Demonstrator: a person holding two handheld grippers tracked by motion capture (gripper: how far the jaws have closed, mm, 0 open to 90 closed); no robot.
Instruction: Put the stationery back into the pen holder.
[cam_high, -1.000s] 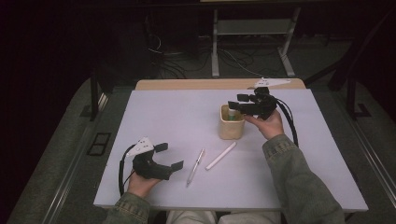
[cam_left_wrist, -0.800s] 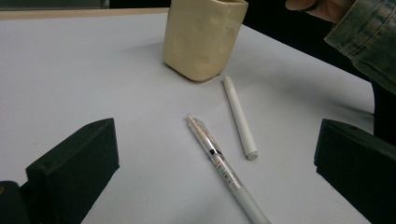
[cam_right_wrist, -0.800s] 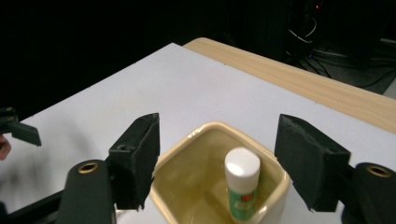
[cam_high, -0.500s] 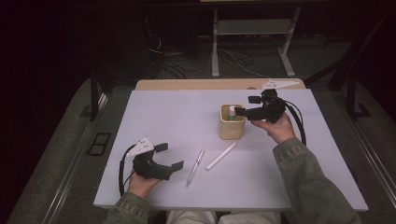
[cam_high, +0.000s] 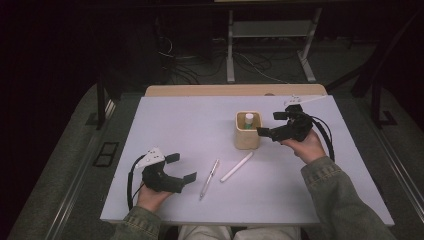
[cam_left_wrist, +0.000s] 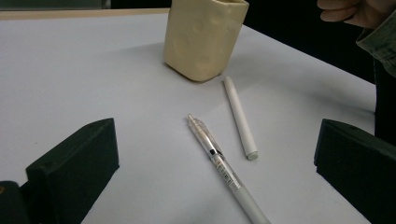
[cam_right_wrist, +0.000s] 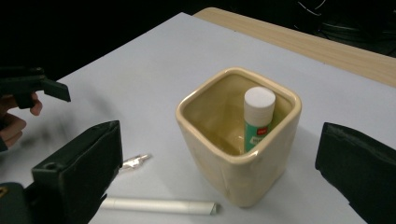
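Since a second ago the right gripper has drawn back from above the cup to just right of it, while the left gripper has kept its place at the near left of the bench. Going left to right: the left gripper sits low over the bench, its jaws wide apart and holding nothing. Just right of it lies one clear-barrelled pen with a white end, and beside that one slim white stick pen, both flat on the bench and angled toward the cup; in the left gripper view they lie ahead between the jaws. Next stands one cream, square-mouthed ceramic cup, upright, with one white-capped glue stick with a green label leaning in its far corner. The right gripper's jaws are also spread wide and empty; in its own view the cup stands between and just ahead of them.
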